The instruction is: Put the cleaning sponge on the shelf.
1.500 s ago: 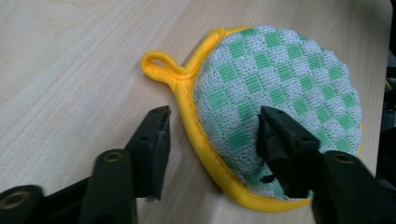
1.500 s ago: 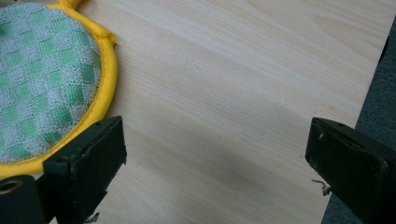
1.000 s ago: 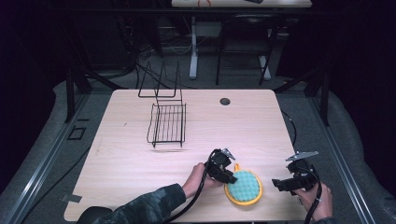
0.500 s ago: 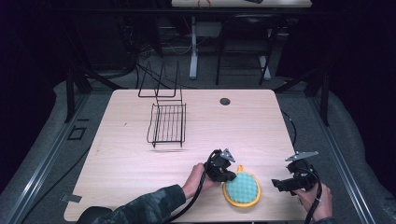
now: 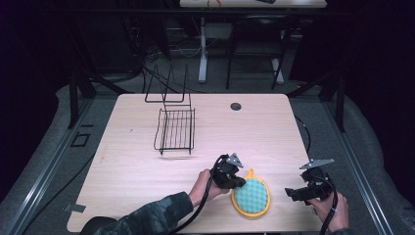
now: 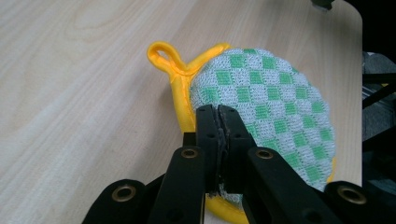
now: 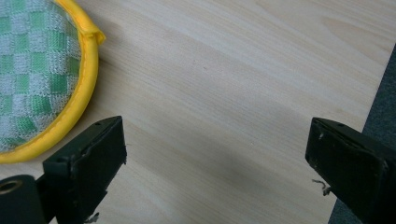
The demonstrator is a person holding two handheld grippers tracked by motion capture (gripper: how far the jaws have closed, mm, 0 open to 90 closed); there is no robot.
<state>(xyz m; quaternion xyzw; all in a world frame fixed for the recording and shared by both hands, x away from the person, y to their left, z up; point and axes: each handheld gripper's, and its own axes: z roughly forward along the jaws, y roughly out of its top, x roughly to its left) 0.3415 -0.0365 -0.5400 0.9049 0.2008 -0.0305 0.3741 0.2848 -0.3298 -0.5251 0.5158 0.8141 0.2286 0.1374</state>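
A round pot holder (image 5: 251, 196), green-and-white checked with a yellow rim and a yellow loop, lies near the table's front edge. My left gripper (image 5: 239, 183) is shut on its left rim. In the left gripper view the black jaws (image 6: 218, 112) pinch the rim of the pot holder (image 6: 275, 98) just below the loop. My right gripper (image 5: 289, 194) sits to the right of the pot holder, apart from it. In the right gripper view the right gripper (image 7: 217, 149) stands wide open over bare wood, with the pot holder (image 7: 32, 65) at the upper left.
A black wire rack (image 5: 176, 129) lies on the wooden table (image 5: 254, 137) at the middle left, with a taller wire frame (image 5: 166, 90) behind it at the back edge. A round cable hole (image 5: 236, 106) is at the back centre. The table's right edge is close to my right gripper.
My left gripper and the pot holder have shifted slightly to the left. The right gripper has barely moved.
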